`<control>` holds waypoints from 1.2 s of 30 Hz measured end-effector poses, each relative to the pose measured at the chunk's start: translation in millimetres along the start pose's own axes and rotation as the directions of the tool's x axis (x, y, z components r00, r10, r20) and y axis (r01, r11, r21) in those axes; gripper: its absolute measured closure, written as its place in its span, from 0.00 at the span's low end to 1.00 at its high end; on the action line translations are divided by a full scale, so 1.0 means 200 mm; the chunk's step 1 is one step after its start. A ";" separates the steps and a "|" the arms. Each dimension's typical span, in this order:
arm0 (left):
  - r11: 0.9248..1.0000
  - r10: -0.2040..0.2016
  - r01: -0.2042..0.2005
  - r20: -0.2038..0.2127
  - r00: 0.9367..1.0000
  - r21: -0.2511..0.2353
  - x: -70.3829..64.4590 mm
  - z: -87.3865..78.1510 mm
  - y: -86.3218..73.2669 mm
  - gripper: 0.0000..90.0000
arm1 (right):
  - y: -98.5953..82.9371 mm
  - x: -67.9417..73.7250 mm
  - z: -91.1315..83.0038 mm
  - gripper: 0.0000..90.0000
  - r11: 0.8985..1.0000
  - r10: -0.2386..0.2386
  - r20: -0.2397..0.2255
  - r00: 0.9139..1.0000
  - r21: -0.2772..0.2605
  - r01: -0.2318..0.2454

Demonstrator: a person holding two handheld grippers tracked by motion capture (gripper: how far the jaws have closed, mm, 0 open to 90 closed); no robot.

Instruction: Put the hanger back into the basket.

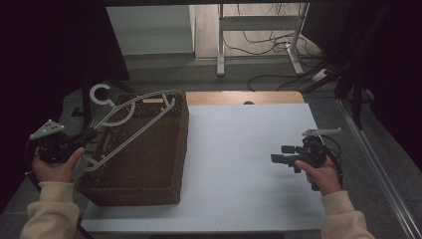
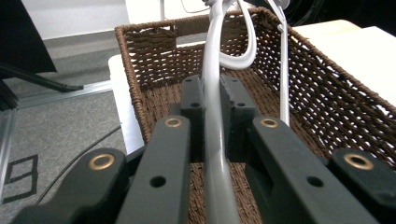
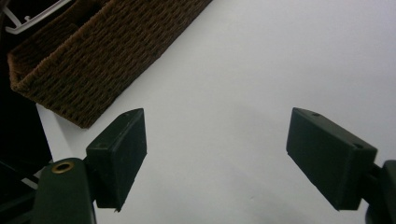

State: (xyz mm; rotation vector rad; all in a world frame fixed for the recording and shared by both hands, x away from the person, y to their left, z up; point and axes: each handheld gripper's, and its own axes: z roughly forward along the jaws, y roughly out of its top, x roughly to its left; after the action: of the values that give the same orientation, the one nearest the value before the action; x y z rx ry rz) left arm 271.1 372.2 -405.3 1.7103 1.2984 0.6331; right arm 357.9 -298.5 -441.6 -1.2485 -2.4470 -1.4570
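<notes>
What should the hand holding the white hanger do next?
Probably lower it. The left gripper is shut on the white plastic hanger, which hangs tilted above the brown woven basket; the right gripper waits open over the white table.

In the left gripper view, the left gripper (image 2: pixel 212 116) rises from the bottom of the frame, its two black jaws closed on a pale grey hanger (image 2: pixel 211 93). The hanger's arm runs up the middle of the frame from the bottom edge to the top, where it curves into a loop at upper centre. Behind it sits a brown woven basket (image 2: pixel 149 51), with grey floor at the left.
</notes>
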 end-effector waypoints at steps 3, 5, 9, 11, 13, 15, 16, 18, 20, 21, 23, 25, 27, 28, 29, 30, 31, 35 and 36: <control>1.000 0.006 -0.006 -0.004 1.000 0.011 -0.01 0.03 0.00 0.90 | 0.00 0.00 0.01 0.22 1.000 -0.007 -0.004 1.000 0.008 0.007; 1.000 0.011 -0.011 0.000 1.000 0.016 -0.02 0.04 0.00 0.90 | 0.00 0.01 0.01 0.23 1.000 -0.008 -0.004 1.000 0.012 0.008; 1.000 0.015 -0.014 -0.003 1.000 0.021 -0.04 0.07 0.01 0.90 | 0.00 0.01 0.02 0.22 1.000 -0.011 -0.001 1.000 0.021 0.011; 1.000 0.010 -0.010 -0.003 1.000 0.022 -0.04 0.08 0.01 0.90 | 0.00 0.01 0.02 0.22 1.000 -0.015 0.000 1.000 0.024 0.015; 1.000 -0.002 0.002 0.000 1.000 0.023 -0.04 0.09 0.00 0.90 | 0.00 0.01 0.02 0.22 0.999 -0.017 0.000 1.000 0.028 0.017; 1.000 -0.011 0.011 0.002 1.000 0.024 -0.04 0.10 0.00 0.90 | 0.00 0.01 0.02 0.22 0.999 -0.021 0.002 1.000 0.032 0.021; 1.000 -0.015 0.014 0.001 1.000 0.023 -0.04 0.10 -0.01 0.90 | -0.01 0.01 0.02 0.22 0.999 -0.022 0.003 1.000 0.033 0.022; 0.999 -0.024 0.024 -0.002 1.000 0.025 -0.04 0.11 -0.01 0.90 | 0.00 0.01 0.02 0.22 0.999 -0.021 0.003 1.000 0.035 0.021; 0.999 -0.031 0.032 -0.007 0.999 0.027 -0.04 0.11 -0.01 0.90 | -0.01 0.01 0.02 0.22 0.999 -0.022 0.003 1.000 0.034 0.021; 0.999 -0.033 0.033 -0.007 0.999 0.027 -0.04 0.11 -0.01 0.90 | -0.01 0.01 0.02 0.22 0.999 -0.023 0.004 1.000 0.035 0.023; 0.999 -0.031 0.031 -0.011 0.999 0.023 -0.05 0.11 -0.02 0.90 | -0.01 0.01 0.02 0.22 0.999 -0.025 0.006 1.000 0.037 0.025; 0.999 -0.031 0.031 -0.018 0.999 0.017 -0.05 0.10 -0.02 0.90 | -0.01 0.01 0.02 0.22 0.999 -0.025 0.006 1.000 0.039 0.025; 0.999 -0.035 0.035 -0.029 0.999 0.011 -0.04 0.09 -0.03 0.90 | -0.01 0.01 0.02 0.22 0.999 -0.025 0.007 1.000 0.040 0.025; 0.999 -0.037 0.037 -0.027 0.999 0.011 -0.04 0.09 -0.03 0.90 | -0.01 0.01 0.02 0.22 0.999 -0.025 0.008 1.000 0.042 0.025; 0.999 -0.041 0.041 -0.022 0.999 0.012 -0.04 0.09 -0.04 0.90 | -0.01 0.01 0.02 0.22 0.999 -0.027 0.009 1.000 0.042 0.026; 0.999 -0.043 0.043 -0.022 0.999 0.016 -0.03 0.09 -0.04 0.90 | -0.01 0.01 0.02 0.22 0.999 -0.027 0.009 1.000 0.042 0.027; 0.999 -0.043 0.043 -0.026 0.999 0.015 -0.03 0.09 -0.04 0.90 | -0.01 0.01 0.03 0.22 0.999 -0.027 0.009 1.000 0.042 0.027; 0.998 -0.050 0.051 -0.041 0.998 0.027 -0.02 0.09 -0.06 0.90 | -0.01 0.01 0.03 0.22 0.998 -0.028 0.009 1.000 0.049 0.027; 0.998 -0.051 0.052 -0.039 0.998 0.031 -0.02 0.09 -0.06 0.90 | -0.01 0.01 0.03 0.22 0.998 -0.030 0.011 1.000 0.053 0.029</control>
State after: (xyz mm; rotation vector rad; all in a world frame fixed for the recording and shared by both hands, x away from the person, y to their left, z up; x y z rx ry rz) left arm 278.3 363.4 -425.0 1.6919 1.3823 0.6210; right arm 357.8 -293.0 -445.5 -1.2202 -2.5043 -1.3855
